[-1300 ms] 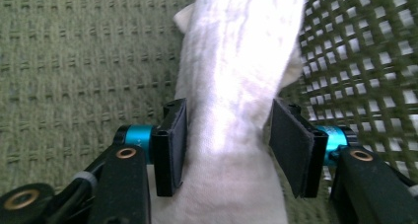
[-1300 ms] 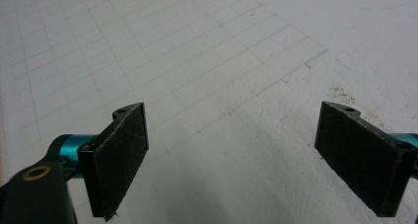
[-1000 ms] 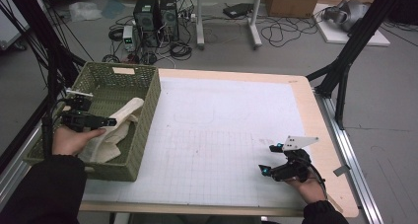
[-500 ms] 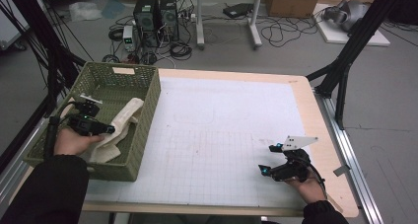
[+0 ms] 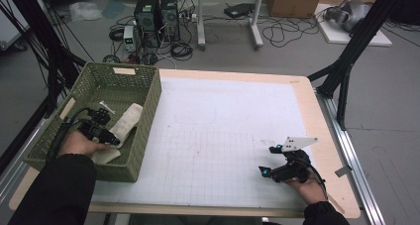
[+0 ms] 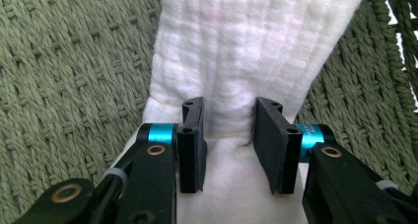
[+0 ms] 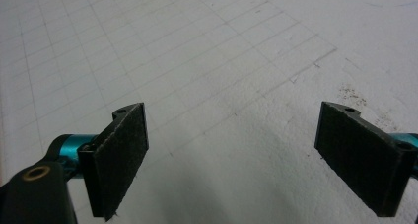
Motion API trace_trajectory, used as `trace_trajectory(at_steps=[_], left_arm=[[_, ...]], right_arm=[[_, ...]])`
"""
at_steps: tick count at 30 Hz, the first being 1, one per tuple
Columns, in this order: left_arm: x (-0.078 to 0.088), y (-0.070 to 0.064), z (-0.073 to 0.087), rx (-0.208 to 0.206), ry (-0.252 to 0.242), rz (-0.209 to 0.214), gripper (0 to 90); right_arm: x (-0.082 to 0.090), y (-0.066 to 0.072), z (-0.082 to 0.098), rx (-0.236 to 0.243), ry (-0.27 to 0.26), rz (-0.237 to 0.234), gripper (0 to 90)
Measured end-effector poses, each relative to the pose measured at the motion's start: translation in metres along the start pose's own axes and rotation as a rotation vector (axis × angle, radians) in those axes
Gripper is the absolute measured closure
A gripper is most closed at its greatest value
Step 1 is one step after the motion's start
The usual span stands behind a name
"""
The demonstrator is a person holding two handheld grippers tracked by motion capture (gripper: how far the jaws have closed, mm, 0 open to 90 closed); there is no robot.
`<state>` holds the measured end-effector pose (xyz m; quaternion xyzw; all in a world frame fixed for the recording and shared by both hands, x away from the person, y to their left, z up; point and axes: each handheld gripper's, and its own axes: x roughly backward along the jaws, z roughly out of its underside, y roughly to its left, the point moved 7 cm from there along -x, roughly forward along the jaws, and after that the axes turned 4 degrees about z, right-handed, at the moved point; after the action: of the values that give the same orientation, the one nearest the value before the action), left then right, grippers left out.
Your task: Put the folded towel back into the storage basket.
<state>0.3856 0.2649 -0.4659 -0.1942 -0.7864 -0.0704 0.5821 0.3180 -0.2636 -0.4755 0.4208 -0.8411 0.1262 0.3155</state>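
A white cloth (image 5: pixel 126 120) lies inside the green woven basket (image 5: pixel 151 98) at the table's left, one end leaning toward the right wall. My left gripper (image 5: pixel 115 140) is low in the basket, over the cloth. In the left gripper view the jaws (image 6: pixel 229 145) straddle a ridge of the cloth (image 6: pixel 256 46) with a gap on each side. They have just been opening, and the pads (image 6: pixel 191 145) do not press on the fabric. My right gripper (image 5: pixel 267 160) rests near the table's front right, open wide (image 7: pixel 246 150) over the bare gridded mat (image 7: pixel 207 61).
The white gridded mat (image 5: pixel 223 126) covers most of the table. The wooden border (image 5: pixel 327 136) runs along the right edge. Black frame legs (image 5: pixel 346 66) stand beyond the right corner, and computers and cables (image 5: pixel 156 17) sit on the floor behind.
My left hand sank deeper into the basket with the cloth. The cloth's end, once draped over the basket's right rim, now lies lower inside. The right hand stayed put.
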Motion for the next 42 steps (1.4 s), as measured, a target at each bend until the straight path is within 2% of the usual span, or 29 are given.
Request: trace_trajectory(at_steps=[2,6,8,9,13,15,18,19,20,22,23,24,26,28,30,31,33,34,36,40,42], left_arm=[[-0.001,0.0,0.0,-0.007,0.005,-0.017,67.7],[0.0,-0.001,-0.002,-0.03,0.016,-0.051,83.8],[0.003,0.0,-0.004,-0.023,-0.011,-0.06,85.1],[0.007,0.001,-0.007,-0.01,-0.044,-0.064,85.3],[0.023,0.006,-0.02,0.095,-0.213,-0.061,85.5],[0.029,0.007,-0.028,0.165,-0.315,-0.058,85.5],[0.03,0.01,-0.034,0.247,-0.408,-0.083,85.6],[0.028,0.012,-0.034,0.261,-0.404,-0.096,85.5],[0.024,0.012,-0.033,0.263,-0.37,-0.099,85.2],[0.009,0.011,-0.025,0.267,-0.253,-0.036,81.8],[0.003,0.01,-0.022,0.283,-0.204,-0.029,76.6],[0.002,0.009,-0.021,0.295,-0.195,-0.019,71.0],[0.005,0.007,-0.022,0.264,-0.206,-0.027,67.7],[0.008,0.009,-0.021,0.257,-0.2,-0.037,64.1],[0.016,0.009,-0.022,0.22,-0.238,-0.028,61.2],[0.019,0.008,-0.023,0.221,-0.25,-0.016,59.9],[0.027,0.004,-0.027,0.194,-0.309,0.012,60.3],[0.028,0.003,-0.028,0.199,-0.306,0.016,61.9],[0.03,0.002,-0.026,0.176,-0.273,0.016,63.7],[0.038,0.007,-0.019,0.126,-0.235,-0.022,64.1],[0.041,0.007,-0.017,0.117,-0.225,-0.002,63.4]], right_arm=[[0.0,0.0,0.0,0.006,-0.001,0.001,12.2],[-0.001,0.0,-0.001,0.008,-0.004,0.0,12.2],[-0.001,0.0,-0.001,0.009,-0.004,0.0,12.2],[-0.001,0.0,-0.001,0.006,-0.004,-0.001,12.2],[0.0,0.0,-0.002,0.006,-0.008,0.0,12.2],[0.0,0.0,-0.002,0.006,-0.009,0.0,12.2],[0.0,0.0,-0.002,0.005,-0.008,0.0,12.2],[0.0,0.0,-0.002,0.007,-0.008,0.0,12.2],[0.0,-0.001,-0.002,0.008,-0.009,-0.001,12.2],[0.0,0.0,-0.001,0.008,-0.009,-0.003,12.2],[0.0,-0.001,-0.001,0.006,-0.01,-0.001,12.2],[0.001,0.0,-0.002,0.003,-0.01,-0.002,12.2],[0.001,0.0,-0.002,0.003,-0.014,-0.003,12.2],[0.002,0.0,-0.002,0.003,-0.021,-0.004,12.2],[0.003,-0.001,-0.002,0.006,-0.024,-0.002,12.2],[0.003,-0.001,-0.002,0.005,-0.024,-0.002,12.2],[0.002,-0.001,-0.002,0.002,-0.02,-0.002,12.2],[0.002,0.0,-0.002,0.001,-0.018,-0.002,12.2],[0.002,0.0,-0.003,0.007,-0.018,-0.001,12.2],[0.002,-0.001,-0.003,0.007,-0.02,0.002,12.2],[0.002,0.0,-0.003,0.007,-0.017,-0.002,12.2]])
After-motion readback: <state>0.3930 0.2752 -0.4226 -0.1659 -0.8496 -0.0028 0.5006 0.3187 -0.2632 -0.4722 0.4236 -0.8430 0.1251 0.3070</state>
